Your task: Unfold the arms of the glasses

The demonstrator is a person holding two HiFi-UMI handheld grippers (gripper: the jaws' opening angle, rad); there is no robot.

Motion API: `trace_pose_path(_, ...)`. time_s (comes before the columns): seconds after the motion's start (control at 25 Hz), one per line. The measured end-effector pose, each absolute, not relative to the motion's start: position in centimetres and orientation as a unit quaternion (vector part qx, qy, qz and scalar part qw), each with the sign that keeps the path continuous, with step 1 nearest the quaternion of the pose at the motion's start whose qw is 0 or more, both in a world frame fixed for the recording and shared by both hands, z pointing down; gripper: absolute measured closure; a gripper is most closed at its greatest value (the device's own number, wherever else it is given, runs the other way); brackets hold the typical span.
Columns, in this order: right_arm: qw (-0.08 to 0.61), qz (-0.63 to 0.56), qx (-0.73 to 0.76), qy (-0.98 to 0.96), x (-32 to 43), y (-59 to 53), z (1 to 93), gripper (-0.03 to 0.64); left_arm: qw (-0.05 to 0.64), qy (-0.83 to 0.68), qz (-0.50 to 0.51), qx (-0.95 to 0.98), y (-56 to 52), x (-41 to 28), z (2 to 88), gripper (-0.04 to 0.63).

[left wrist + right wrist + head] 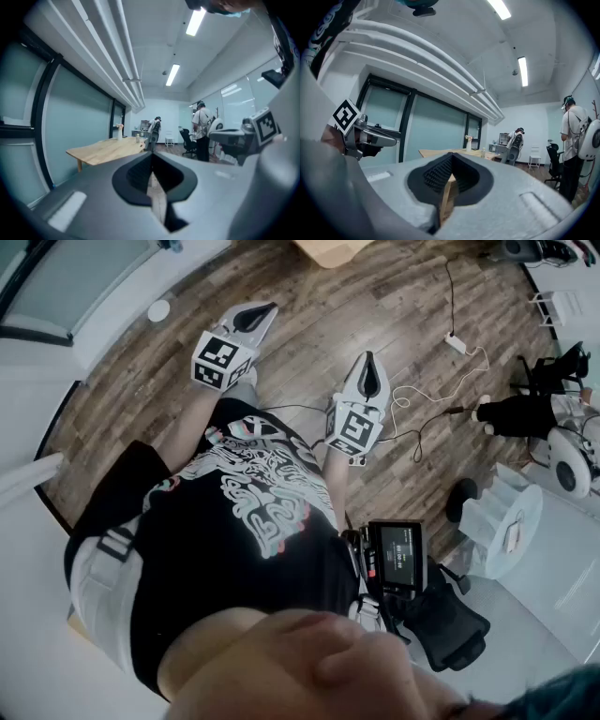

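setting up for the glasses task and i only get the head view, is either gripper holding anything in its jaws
Observer: No. The left gripper view shows the left gripper with its jaws together and nothing between them.
Operator: and the right one
Observer: Same there. The right gripper has its jaws closed on nothing.
Operator: what are they aimed at
Observer: Both point across the room at a wooden table beside a glass wall. I cannot make out any glasses on it from here.
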State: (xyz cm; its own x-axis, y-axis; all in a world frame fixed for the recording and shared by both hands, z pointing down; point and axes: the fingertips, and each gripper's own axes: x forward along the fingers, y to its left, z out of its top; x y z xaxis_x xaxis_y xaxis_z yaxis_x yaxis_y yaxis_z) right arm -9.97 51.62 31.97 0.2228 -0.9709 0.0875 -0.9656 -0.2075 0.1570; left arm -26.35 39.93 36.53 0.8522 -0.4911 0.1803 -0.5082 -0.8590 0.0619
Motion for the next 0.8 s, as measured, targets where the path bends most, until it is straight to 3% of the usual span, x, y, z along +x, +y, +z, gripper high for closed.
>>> trace_pose_path(0.8,0.076,-0.017,0.759,-0.646,-10.9,51.9,33.0,0.618,0.036,-0.273,0.08,0.958,40.1,-26.8,36.1,0.606)
